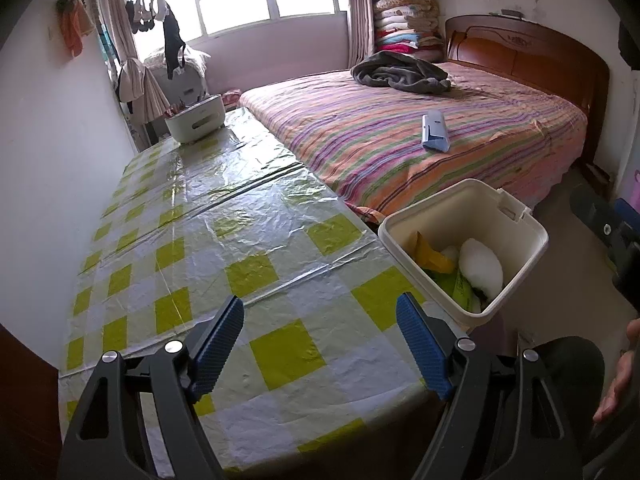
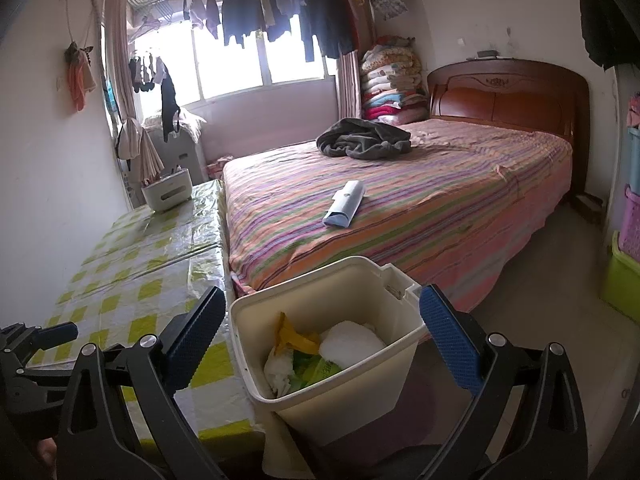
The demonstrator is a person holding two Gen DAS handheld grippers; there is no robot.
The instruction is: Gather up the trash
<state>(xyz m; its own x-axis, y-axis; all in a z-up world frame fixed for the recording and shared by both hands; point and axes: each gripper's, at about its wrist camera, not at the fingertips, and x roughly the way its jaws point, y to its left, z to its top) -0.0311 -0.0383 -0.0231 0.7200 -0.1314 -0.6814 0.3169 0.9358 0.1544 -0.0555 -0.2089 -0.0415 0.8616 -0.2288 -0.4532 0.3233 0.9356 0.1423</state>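
Note:
A cream trash bin (image 1: 516, 248) (image 2: 352, 284) stands on the floor at the table's right edge. It holds a white wad (image 1: 480, 266) (image 2: 350, 344), a yellow wrapper (image 1: 430, 258) (image 2: 296, 340) and green packaging (image 2: 316, 368). My left gripper (image 1: 320, 312) hovers open over the near end of the checked table (image 1: 224, 216), nothing between its blue pads. My right gripper (image 2: 320, 308) is open above the bin's mouth, also holding nothing. A light blue folded packet (image 1: 435, 130) (image 2: 345, 202) lies on the striped bed (image 1: 400, 128) (image 2: 440, 200).
A white basket (image 1: 195, 118) (image 2: 166, 194) sits at the table's far end. A dark blanket (image 1: 400, 72) (image 2: 364, 138) lies on the bed near the headboard. Stacked plastic bins (image 2: 628, 240) stand by the right wall. A hand (image 1: 620, 372) shows at the right edge.

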